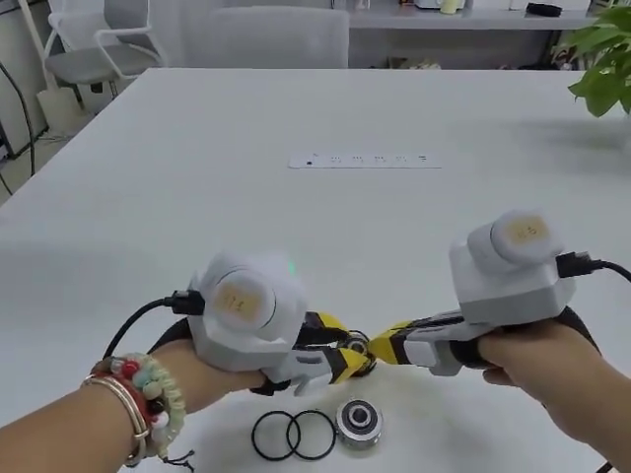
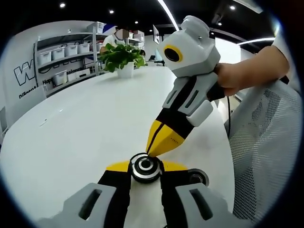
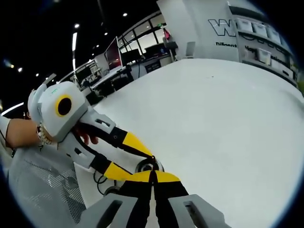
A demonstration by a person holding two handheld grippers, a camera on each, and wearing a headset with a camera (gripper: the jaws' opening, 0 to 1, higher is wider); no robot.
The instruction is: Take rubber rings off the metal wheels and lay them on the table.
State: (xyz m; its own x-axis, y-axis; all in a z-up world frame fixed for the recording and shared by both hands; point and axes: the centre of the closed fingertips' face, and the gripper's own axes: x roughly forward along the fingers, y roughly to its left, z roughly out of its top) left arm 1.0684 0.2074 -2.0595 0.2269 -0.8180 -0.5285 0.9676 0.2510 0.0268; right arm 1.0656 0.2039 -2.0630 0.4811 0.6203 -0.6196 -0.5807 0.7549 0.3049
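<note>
My left gripper (image 2: 145, 176) is shut on a small metal wheel (image 2: 145, 167) with a black rubber ring around its rim, held just above the table. My right gripper (image 2: 152, 151) comes in from the opposite side. Its yellow tips are pressed together at the wheel's top edge, on the ring. In the head view the two grippers meet tip to tip, left gripper (image 1: 353, 353) and right gripper (image 1: 376, 345). In front of them on the table lie two loose black rubber rings (image 1: 294, 435) and a second metal wheel (image 1: 359, 423).
The white table (image 1: 325, 227) stretches far ahead, with a flush socket strip (image 1: 365, 160) in its middle. A potted plant (image 1: 603, 69) stands at the far right edge. A mesh chair (image 2: 266, 152) is close behind the near edge.
</note>
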